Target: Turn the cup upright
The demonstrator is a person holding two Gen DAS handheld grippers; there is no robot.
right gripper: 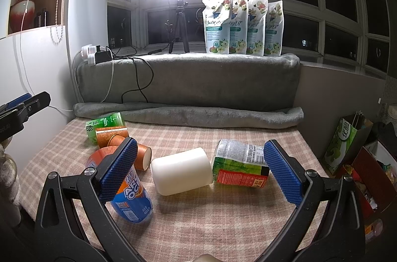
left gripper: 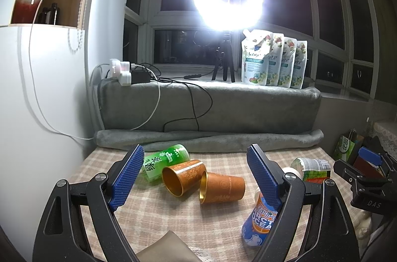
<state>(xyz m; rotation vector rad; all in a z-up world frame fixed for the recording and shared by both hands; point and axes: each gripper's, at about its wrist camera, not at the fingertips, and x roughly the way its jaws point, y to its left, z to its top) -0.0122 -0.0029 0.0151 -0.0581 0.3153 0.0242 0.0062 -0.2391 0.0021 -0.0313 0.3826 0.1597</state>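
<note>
Two orange cups lie on their sides on the checked cloth: one (left gripper: 183,176) with its gold mouth toward me, the other (left gripper: 222,187) to its right. They also show at the left in the right wrist view (right gripper: 111,134), (right gripper: 144,155). A white cup (right gripper: 182,171) lies on its side between my right gripper's fingers. My left gripper (left gripper: 196,177) is open and empty, its fingers either side of the orange cups, short of them. My right gripper (right gripper: 201,172) is open and empty.
A green tea bottle (left gripper: 166,161) lies behind the orange cups. A blue-orange Arctic Ocean bottle (right gripper: 131,190) lies near the front. A green-red bottle (right gripper: 240,164) lies right of the white cup. A grey blanket (right gripper: 188,83) borders the back. Bags (right gripper: 347,145) stand beyond the right edge.
</note>
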